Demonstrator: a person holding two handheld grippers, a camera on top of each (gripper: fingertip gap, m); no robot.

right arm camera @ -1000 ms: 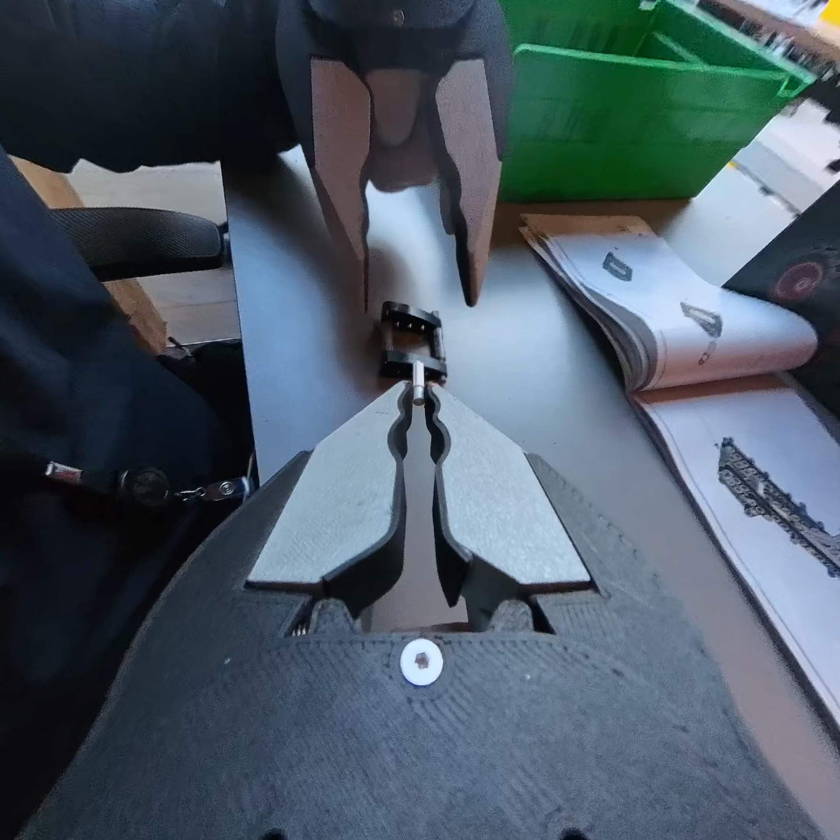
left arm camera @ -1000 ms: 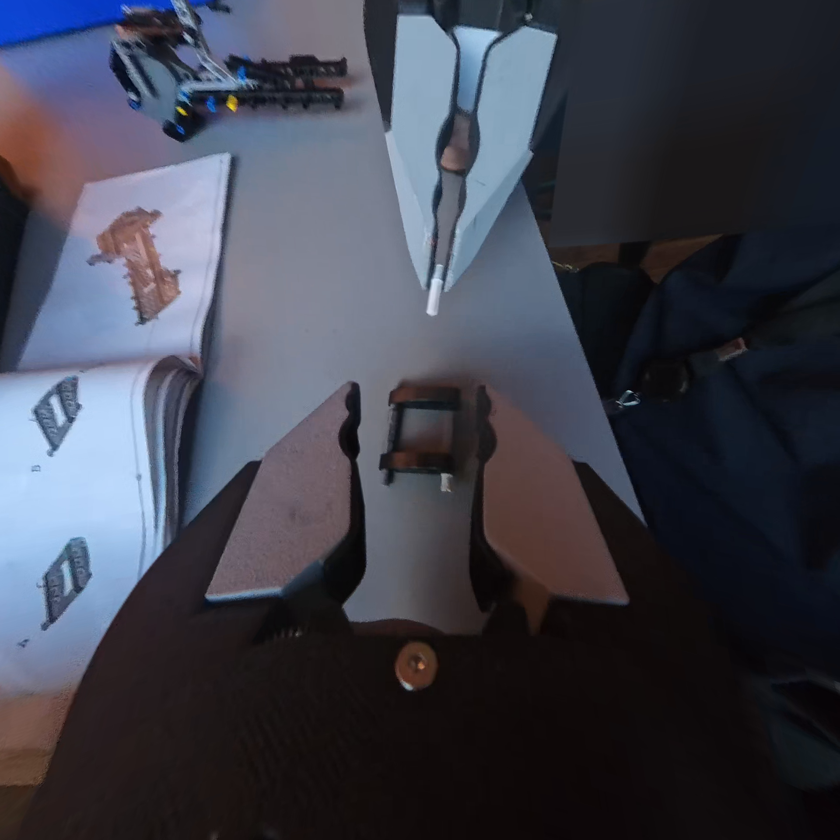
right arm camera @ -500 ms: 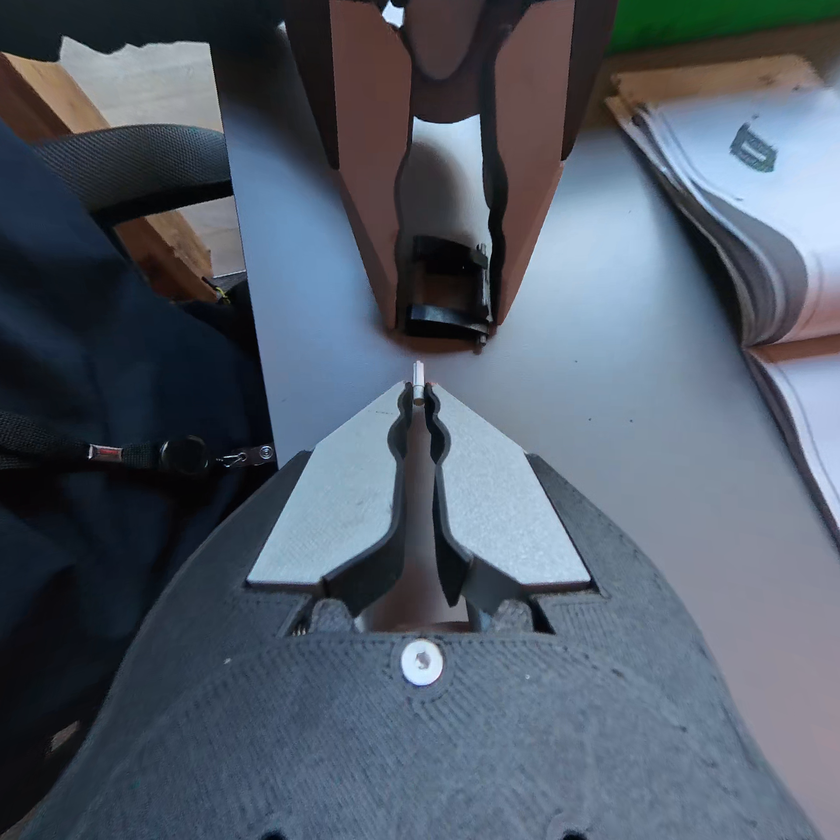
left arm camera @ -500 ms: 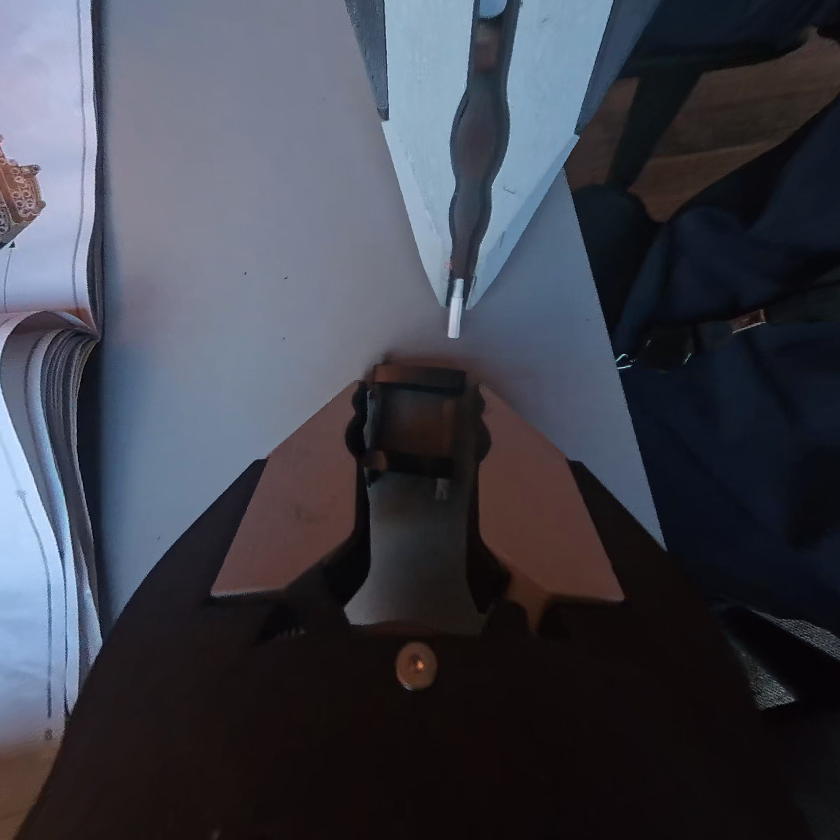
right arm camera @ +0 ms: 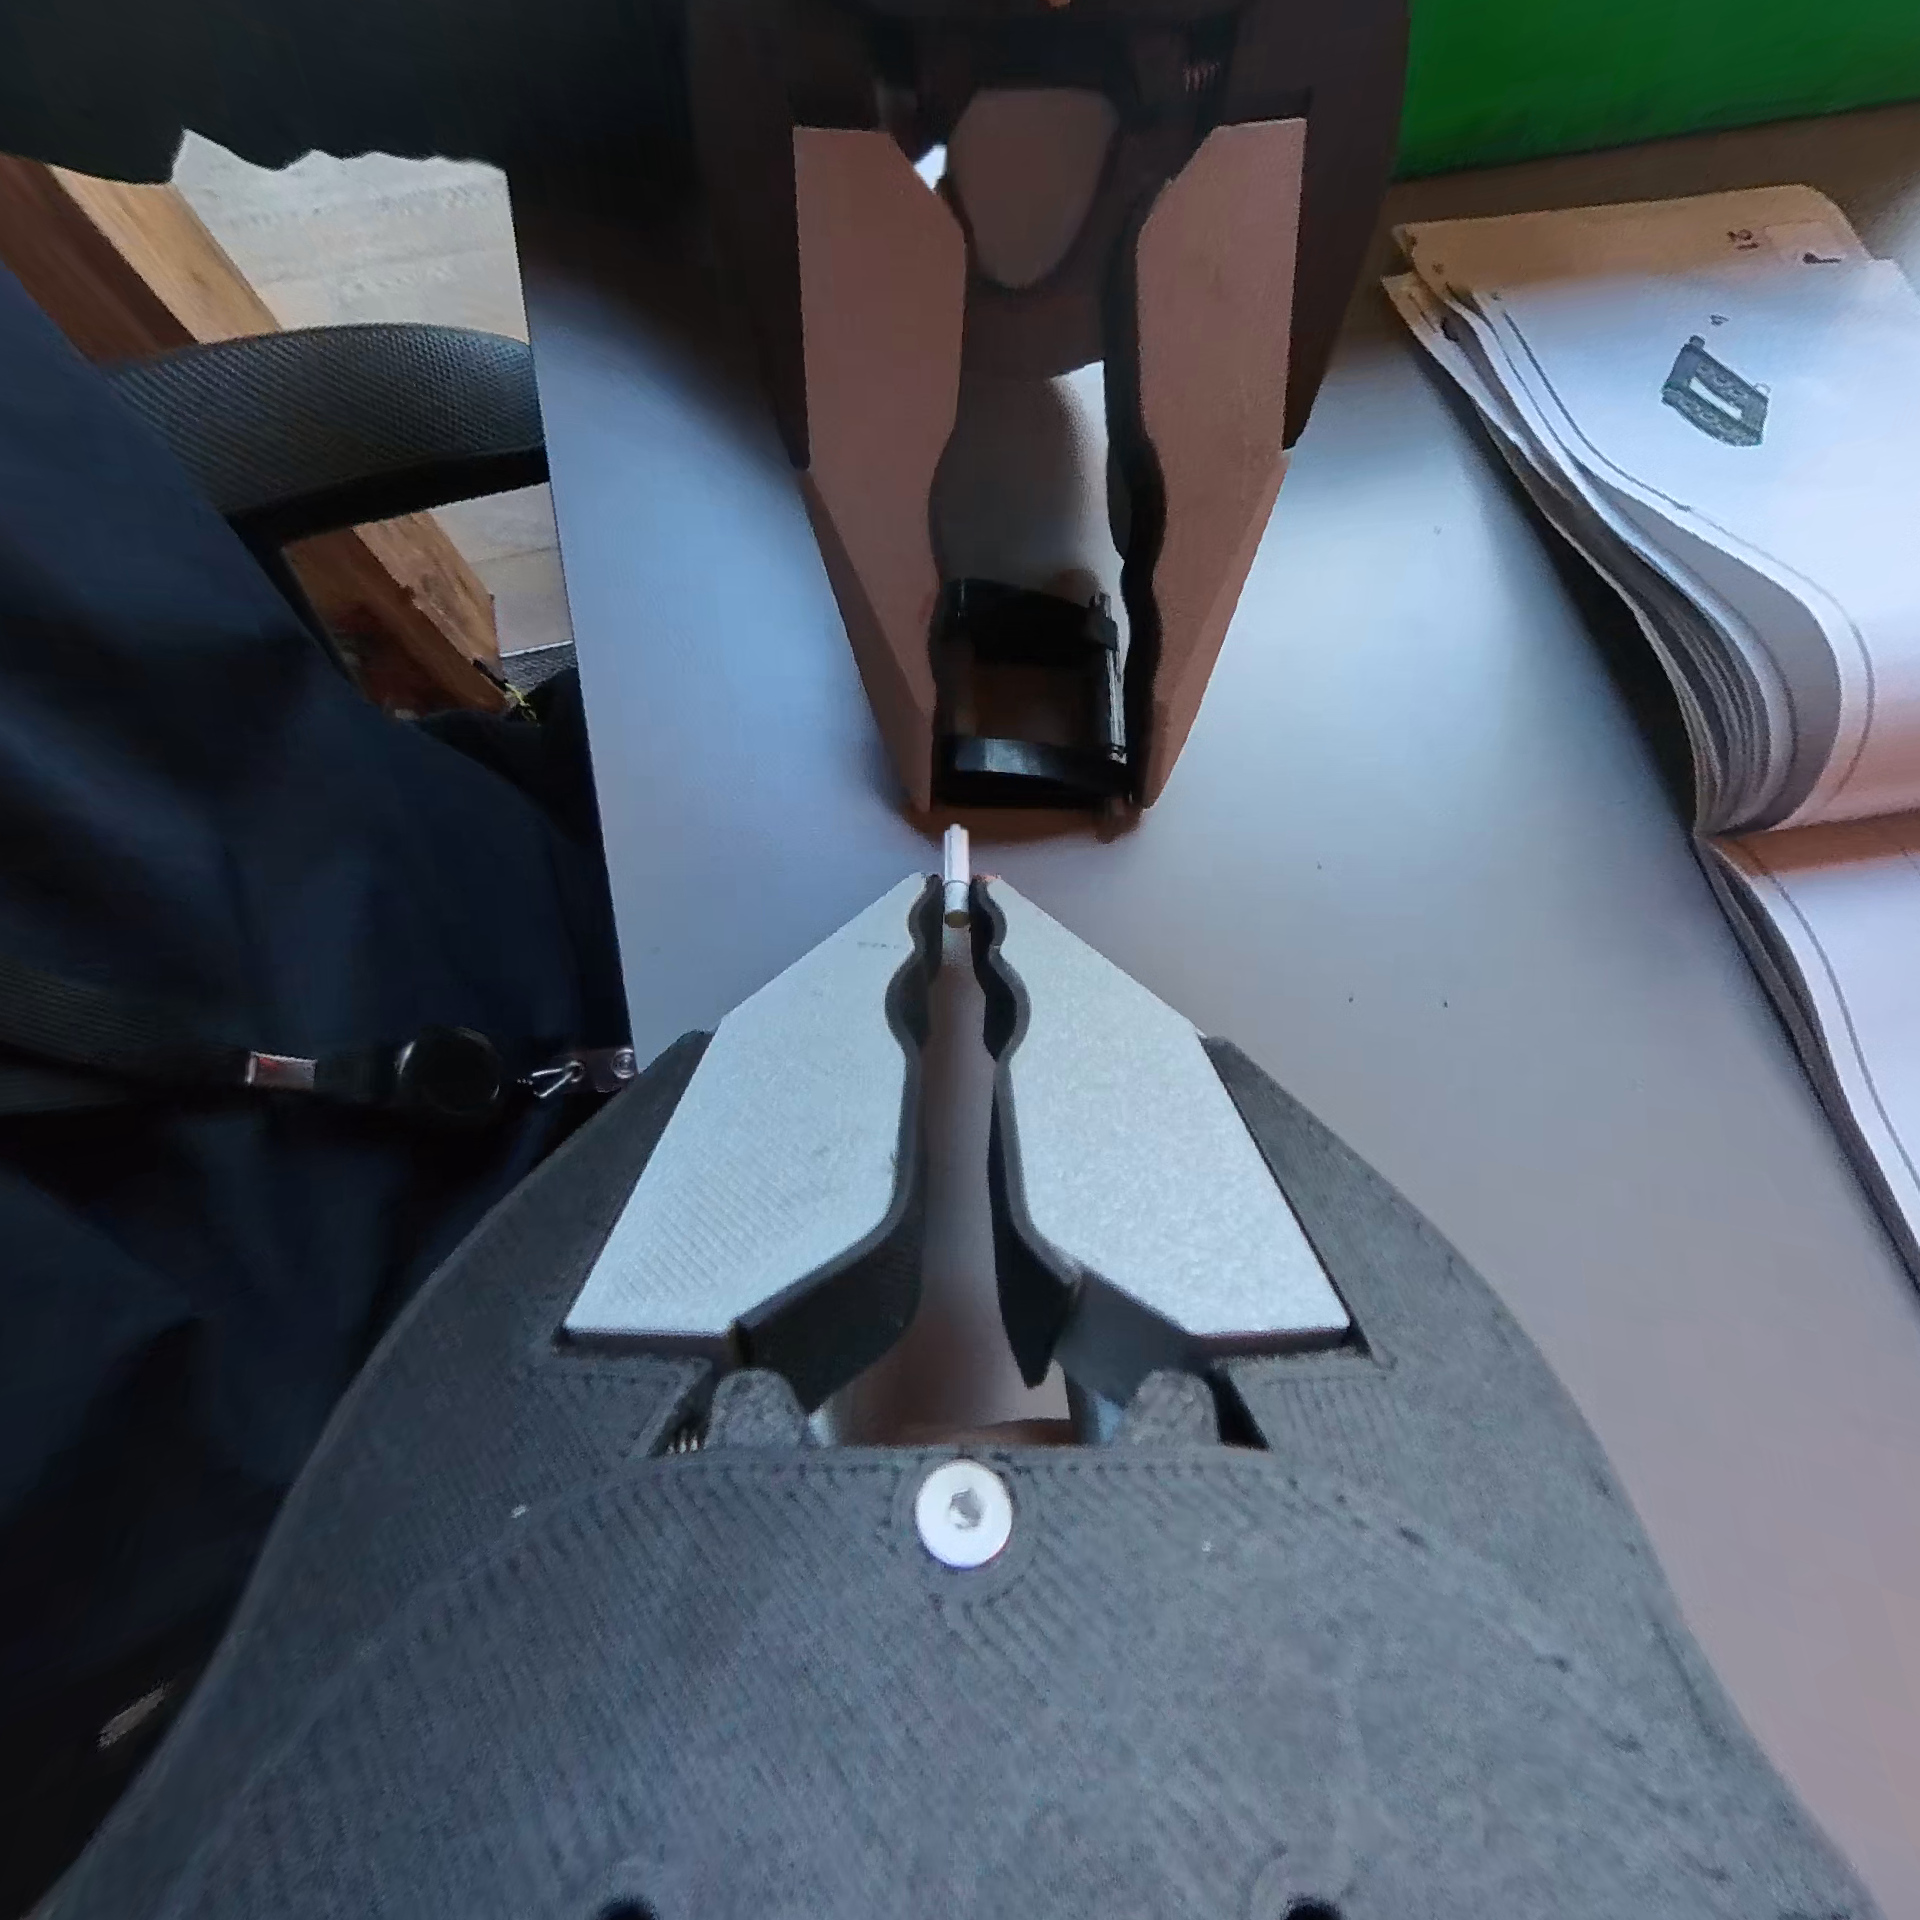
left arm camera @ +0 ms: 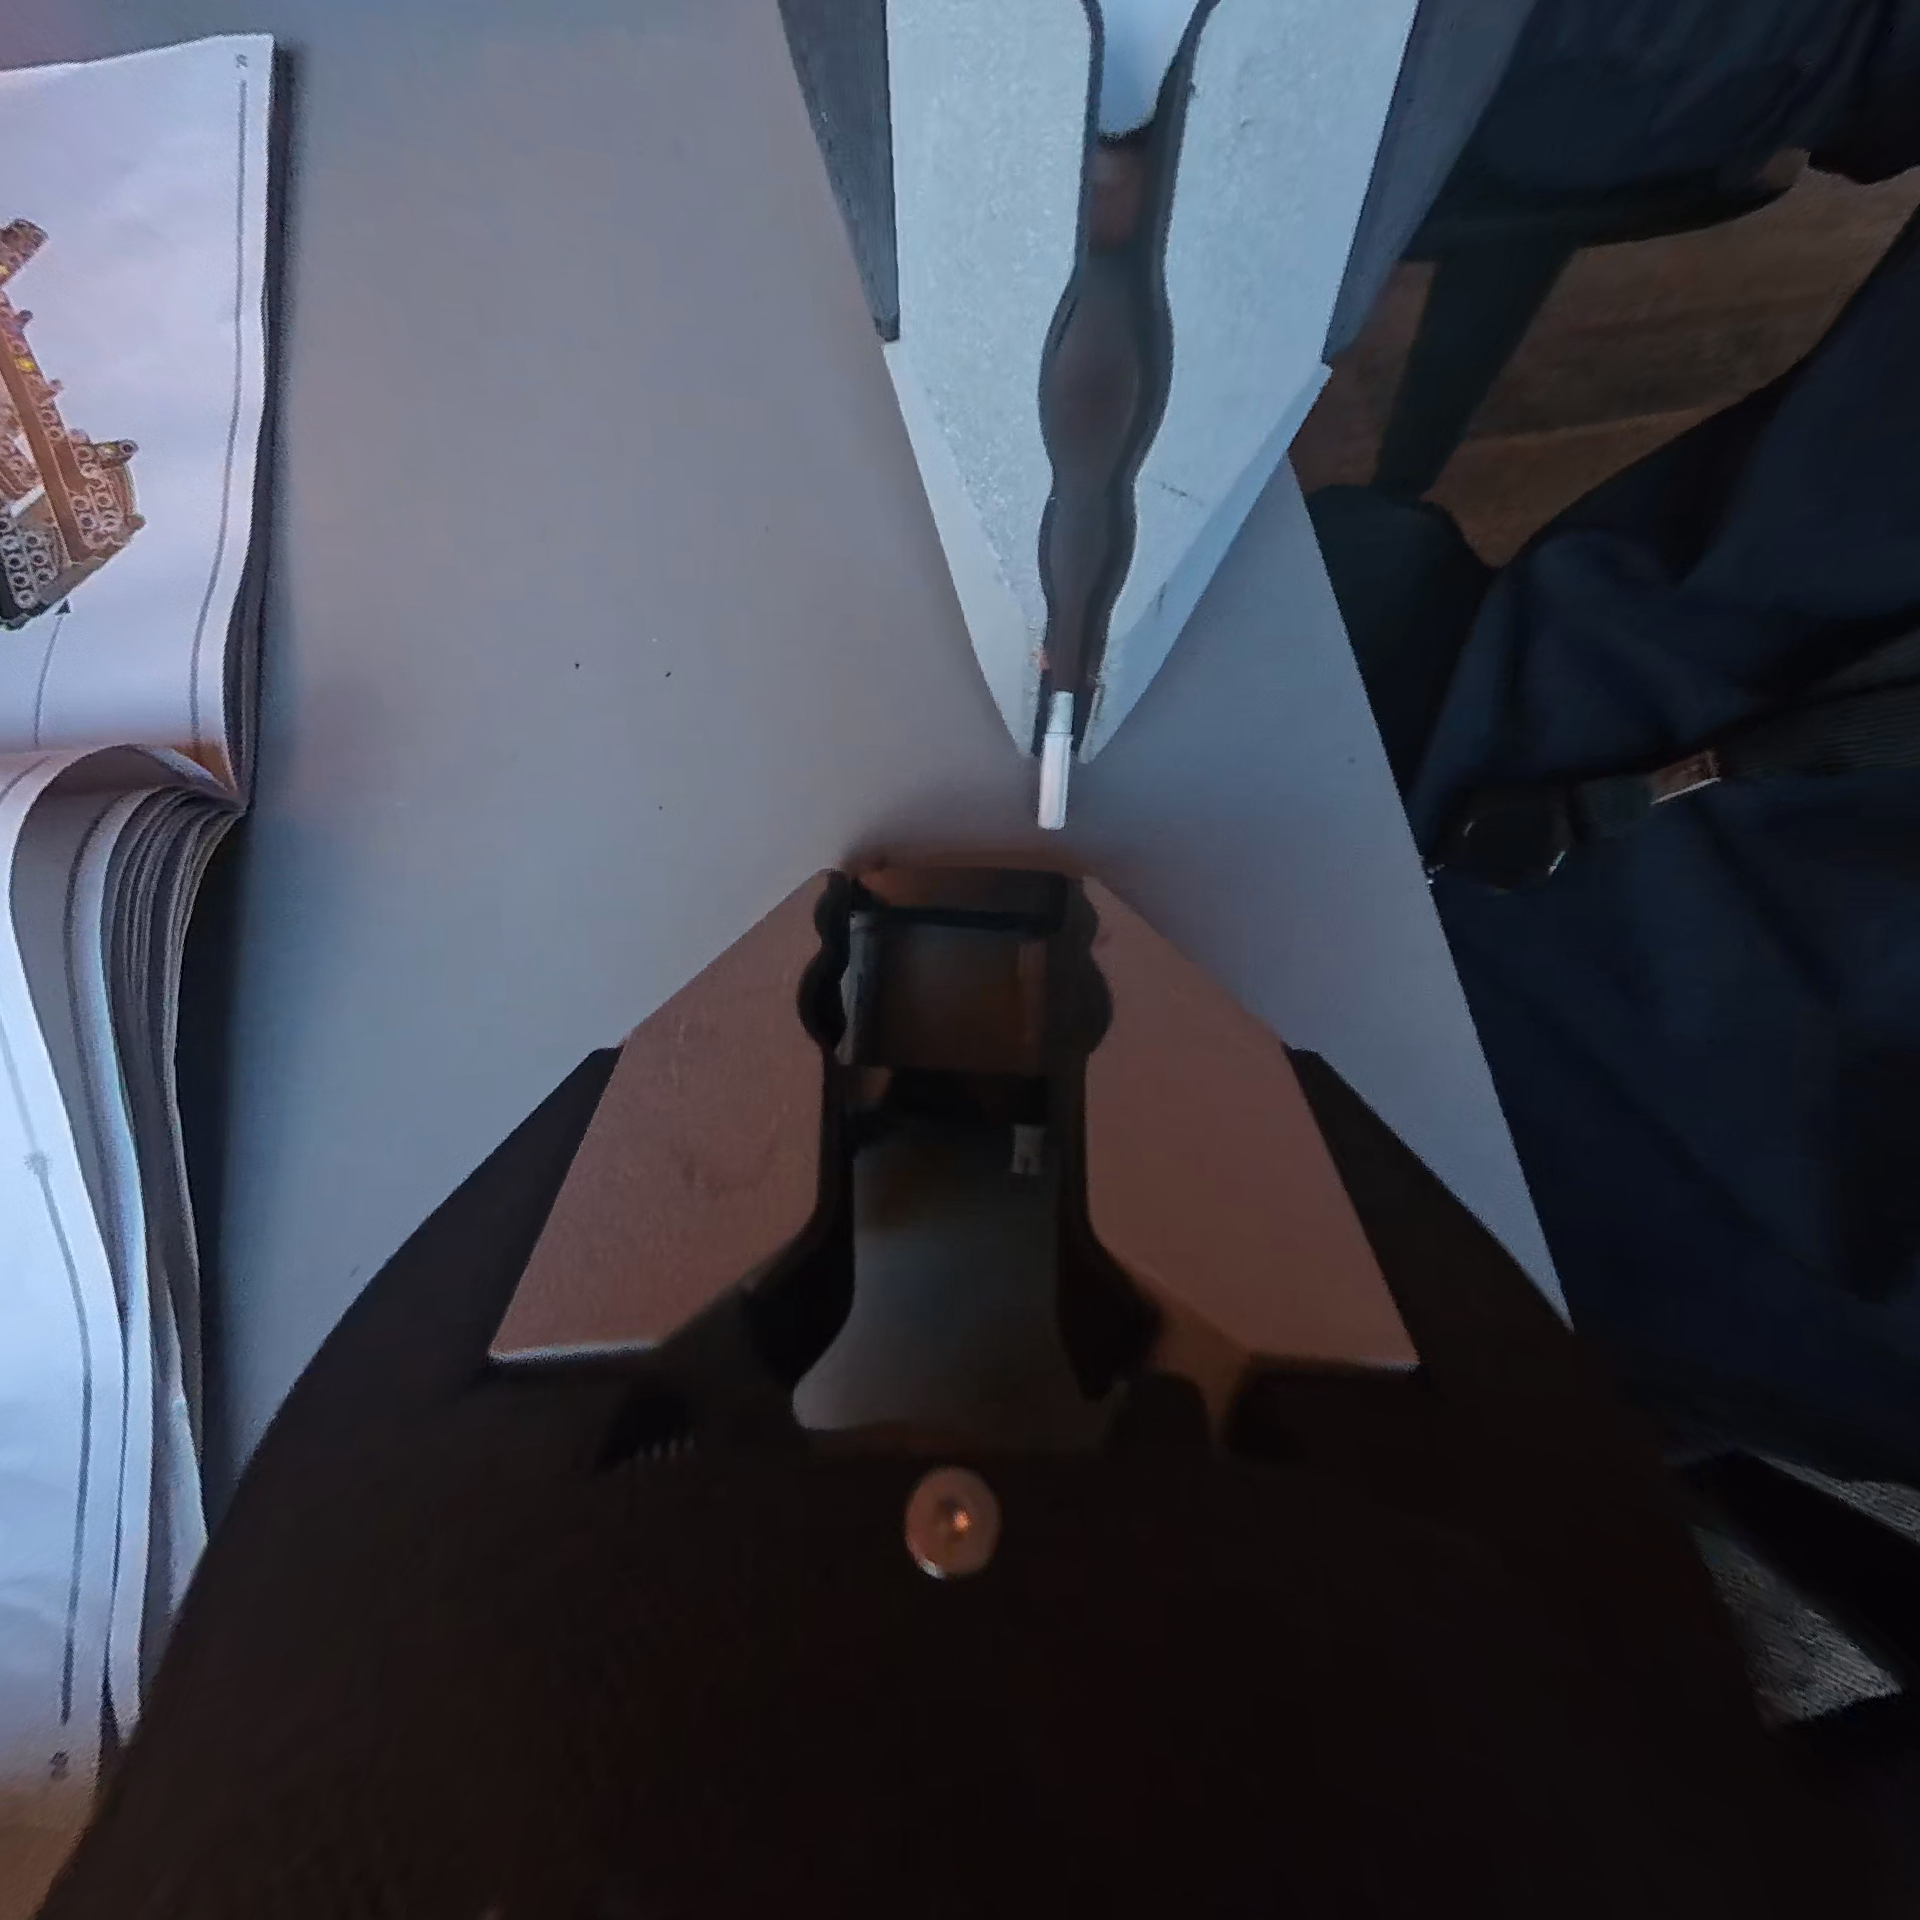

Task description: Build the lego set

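A small black rectangular lego frame [left arm camera: 951,992] sits between the fingers of my left gripper [left arm camera: 956,883], which is shut on it at the grey table [left arm camera: 582,520]. A short light pin stub [left arm camera: 1029,1151] sticks out of the frame's near side. In the right wrist view the frame [right arm camera: 1029,707] shows between the brown fingers of the left gripper [right arm camera: 1023,821]. My right gripper [right arm camera: 956,883] is shut on a thin white pin [right arm camera: 954,862], its tip pointing at the frame's near bar, a small gap away. In the left wrist view the right gripper [left arm camera: 1060,727] holds the pin [left arm camera: 1055,769] just beyond the frame.
An open instruction booklet [left arm camera: 94,727] lies left of the left gripper and shows at right in the right wrist view [right arm camera: 1714,582]. A green bin [right arm camera: 1662,83] stands at the back. The table edge runs close beside dark blue clothing [left arm camera: 1683,935] and a chair armrest [right arm camera: 343,416]. My two grippers' fingertips are within a few centimetres of each other.
My left gripper has moved over the black frame, closed on it and stays clamped. The right gripper with the white pin has come closer to the frame.
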